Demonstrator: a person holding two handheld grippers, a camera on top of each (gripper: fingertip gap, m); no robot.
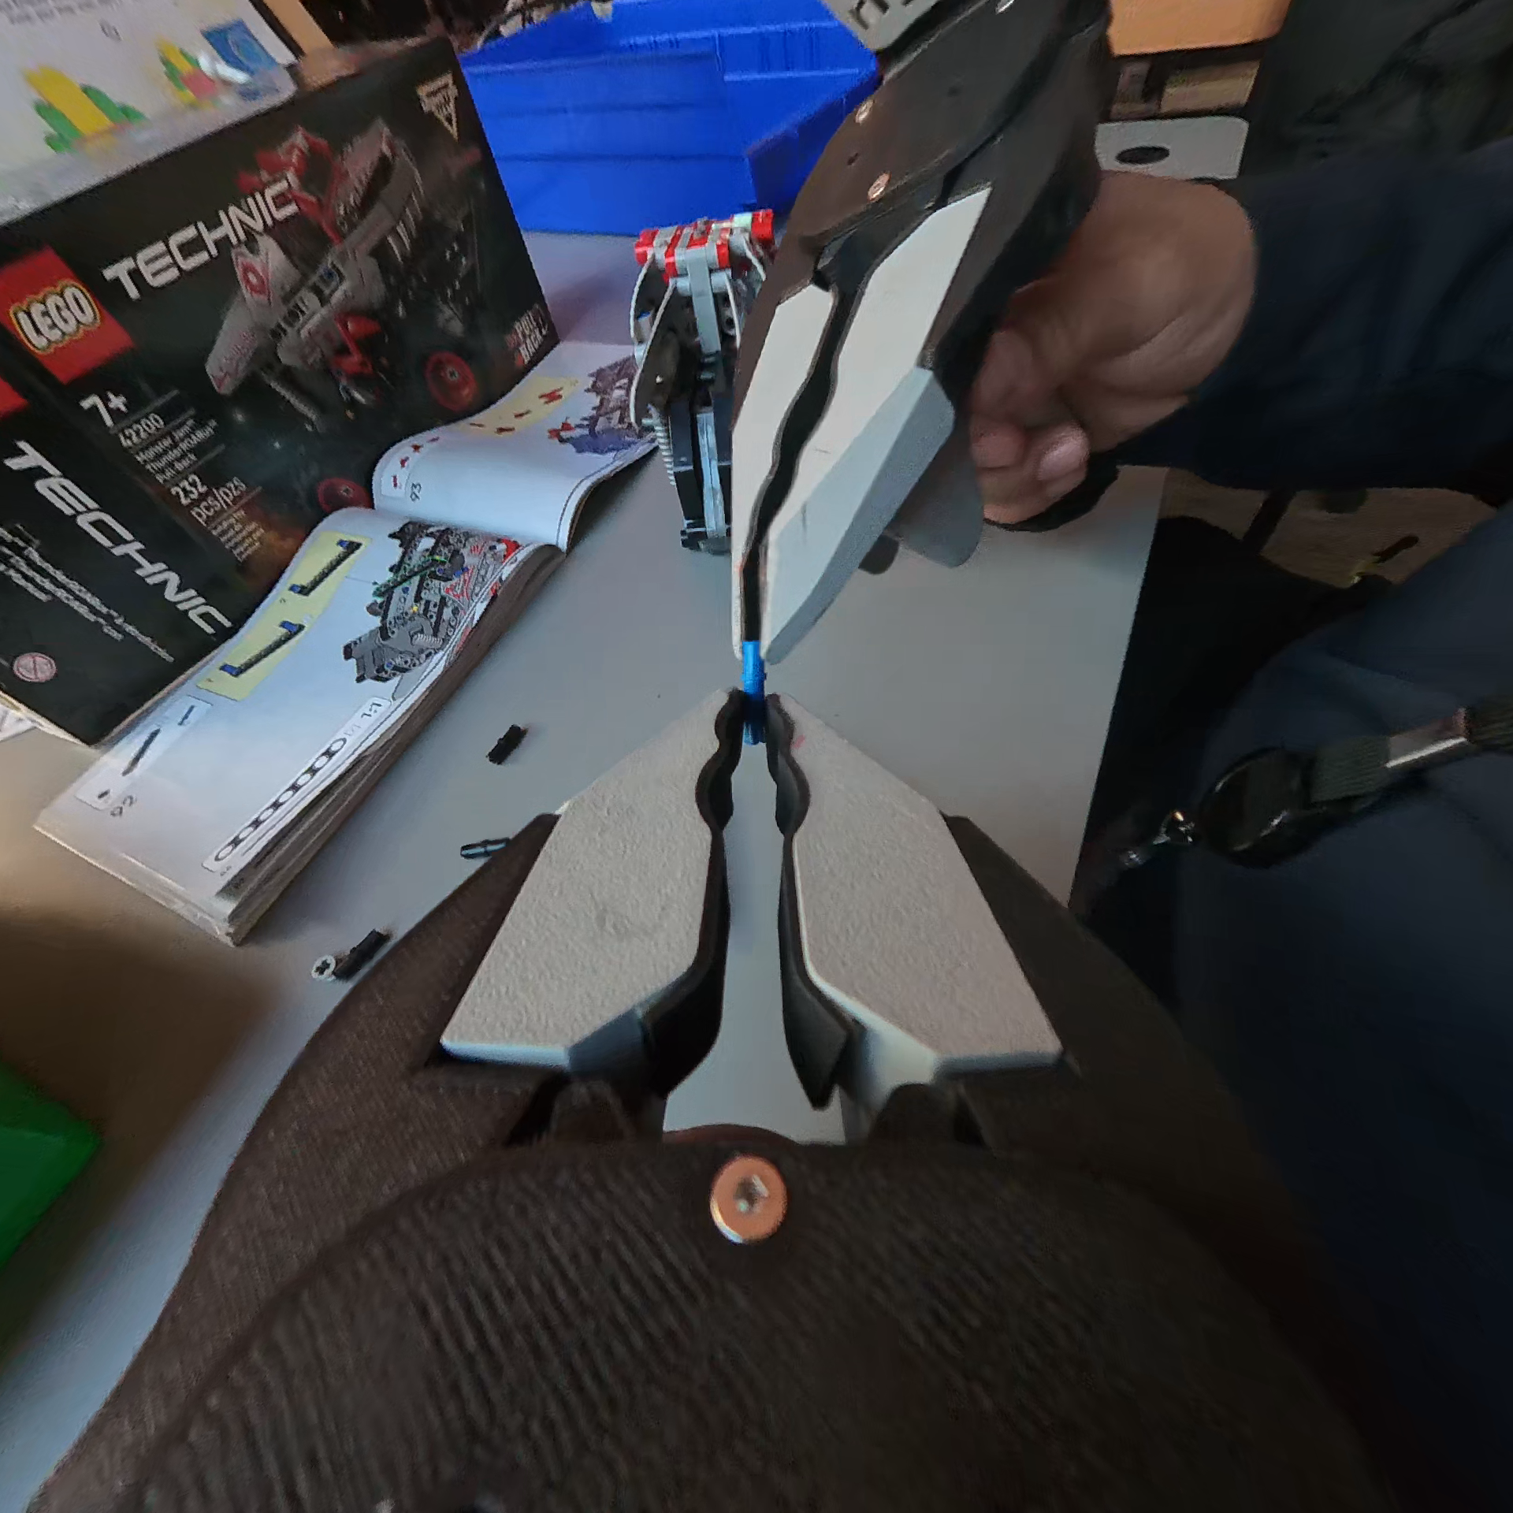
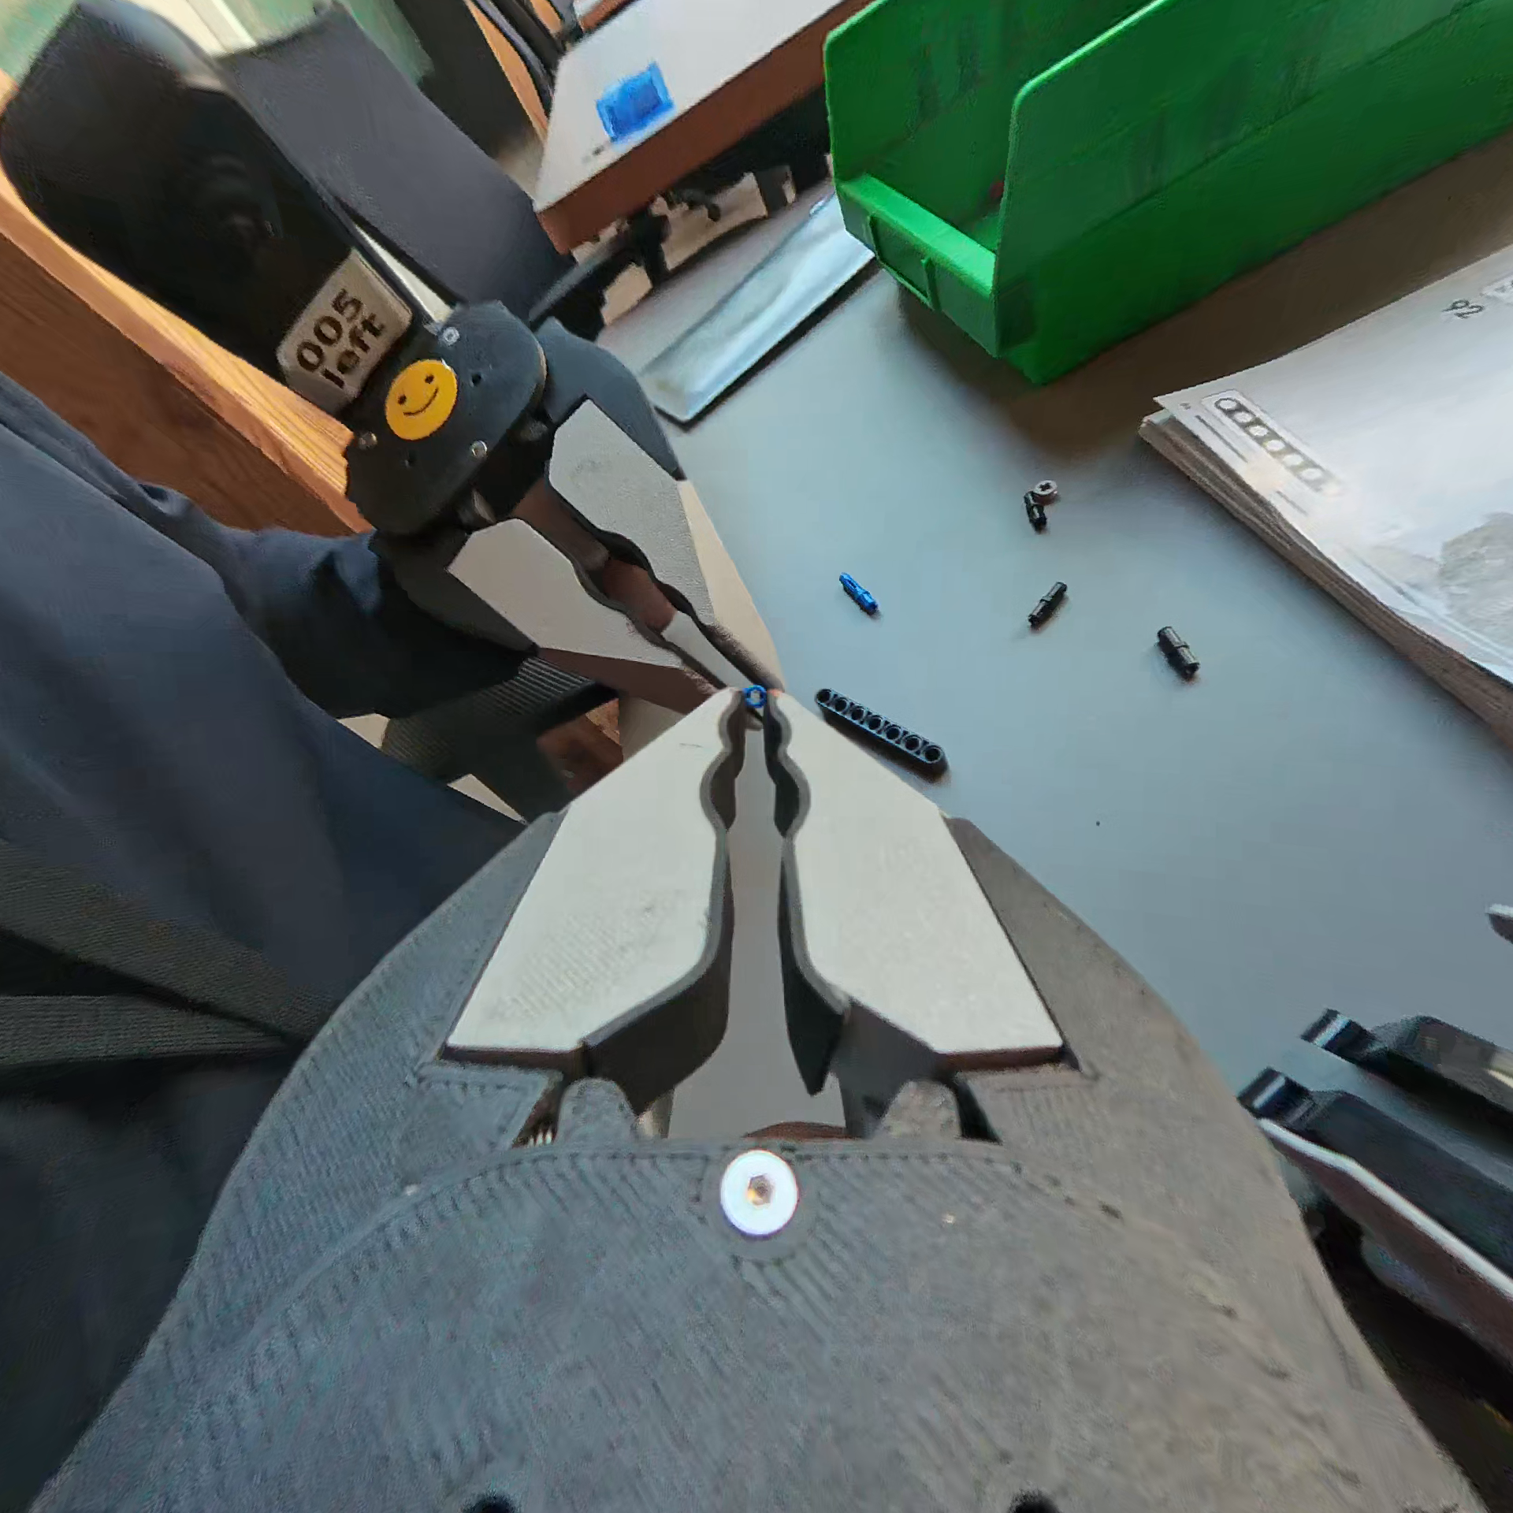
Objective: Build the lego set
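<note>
Grey desk [image 2: 1064, 860] carrying open instruction booklet [image 1: 327, 679] and black beam [image 2: 880, 733]. Left hand-held gripper [image 1: 751, 704] and right hand-held gripper [image 2: 754, 696] meeting tip to tip above desk, both pinching opposite ends of one small blue pin [image 1: 752, 679].

This looks like an office or a lab workroom, not a home. The grey surface [image 2: 1064, 860] with wood-coloured edge stands among other desks of the same kind [image 2: 696, 123], with an office chair [image 2: 688, 205] on wheels under one of them. Plastic storage bins, one green [image 2: 1146, 180] and one blue [image 1: 655, 123], stand on the surface beside a building-set box [image 1: 246, 344] and an open instruction booklet [image 1: 327, 671], as in a place arranged for test work.
</note>
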